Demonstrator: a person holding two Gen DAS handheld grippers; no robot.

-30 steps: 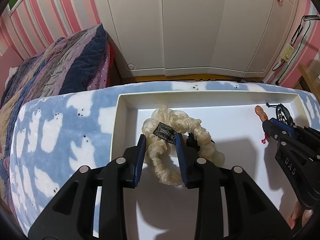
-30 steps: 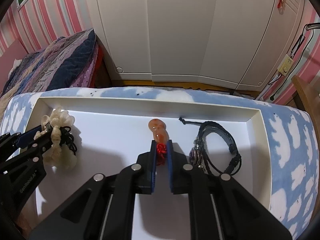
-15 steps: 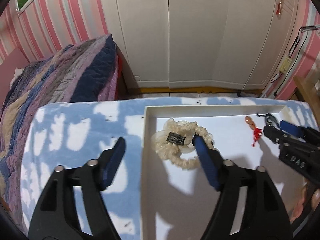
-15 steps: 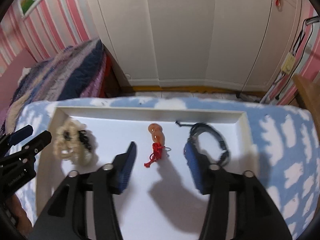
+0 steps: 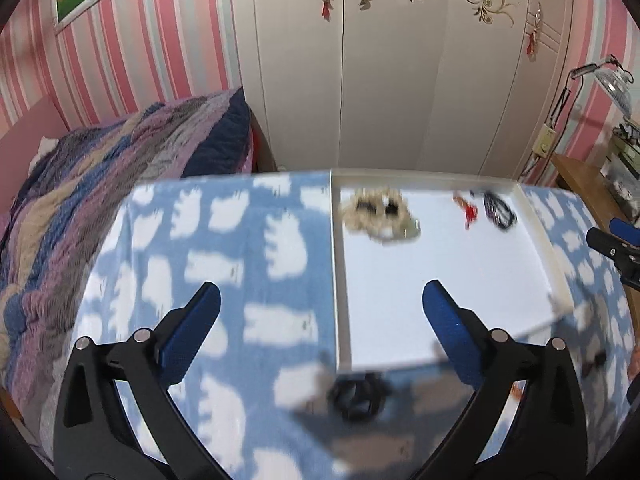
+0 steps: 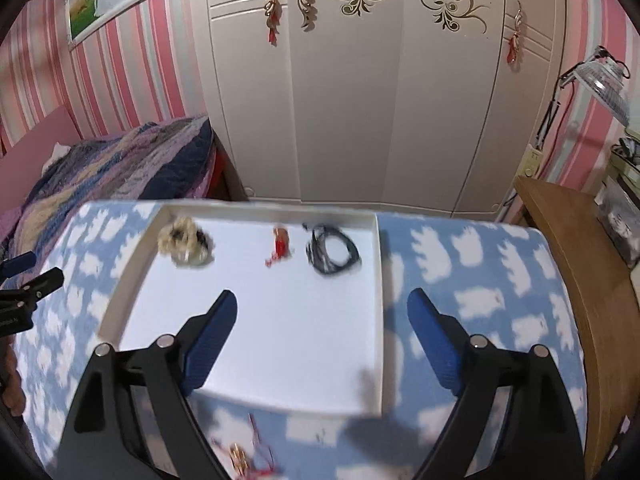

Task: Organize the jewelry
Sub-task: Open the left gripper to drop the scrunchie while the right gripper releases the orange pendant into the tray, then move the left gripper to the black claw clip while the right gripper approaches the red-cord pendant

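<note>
A white tray (image 6: 378,320) lies on the blue cloud-print cloth; it also shows in the left wrist view (image 5: 340,280). At its far end lie a cream scrunchie (image 6: 184,242), an orange pendant with red cord (image 6: 280,246) and a black bracelet (image 6: 330,250); the left wrist view shows the scrunchie (image 5: 378,214), the pendant (image 5: 466,208) and the bracelet (image 5: 498,210) too. My left gripper (image 5: 320,316) is open and empty, pulled back over the tray's left wall. My right gripper (image 6: 322,320) is open and empty above the tray's near half. A black ring-shaped piece (image 5: 356,394) and a red and gold piece (image 6: 248,454) lie on the cloth in front of the tray.
A bed with a striped quilt (image 5: 100,184) is at the left. White wardrobe doors (image 6: 360,100) stand behind the table. A wooden desk (image 6: 592,260) is at the right. The left gripper's tip (image 6: 24,276) shows at the left edge of the right wrist view.
Both grippers opened, let go of the scrunchie and the pendant, and drew back and up from the tray's far end. The items lie where they were set down.
</note>
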